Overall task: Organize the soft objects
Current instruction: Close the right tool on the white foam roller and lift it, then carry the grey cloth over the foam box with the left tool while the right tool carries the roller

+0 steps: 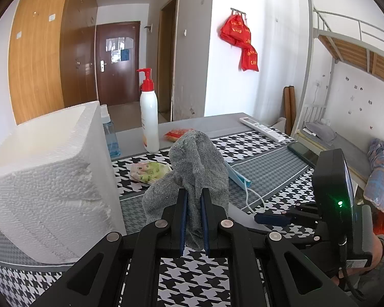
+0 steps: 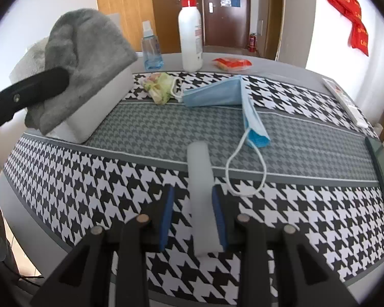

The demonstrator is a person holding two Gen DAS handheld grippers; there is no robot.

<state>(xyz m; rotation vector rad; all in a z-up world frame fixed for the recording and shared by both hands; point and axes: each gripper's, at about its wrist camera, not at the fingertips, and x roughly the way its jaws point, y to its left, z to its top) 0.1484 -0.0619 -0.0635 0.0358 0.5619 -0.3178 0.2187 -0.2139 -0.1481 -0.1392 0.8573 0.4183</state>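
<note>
My table [image 2: 320, 220] carries one white foam box [image 1: 48, 179], standing just left of my left gripper [image 1: 193, 199]. That gripper is clamped tight on the one grey towel [image 1: 192, 163], held up off the cloth, its bulk bunched ahead of the fingers. So the drop lies to the left, and this is the nearer hand.

My right gripper [image 2: 193, 202] is partly open around one pale foam strip [image 2: 202, 199]; its long axis runs straight out along the fingers. The right pad seems to touch it, though blur leaves that unsure.

Still lying on the table: one blue face mask [image 2: 230, 97] and one green patterned mask [image 2: 161, 87], side by side beyond the strip.
</note>
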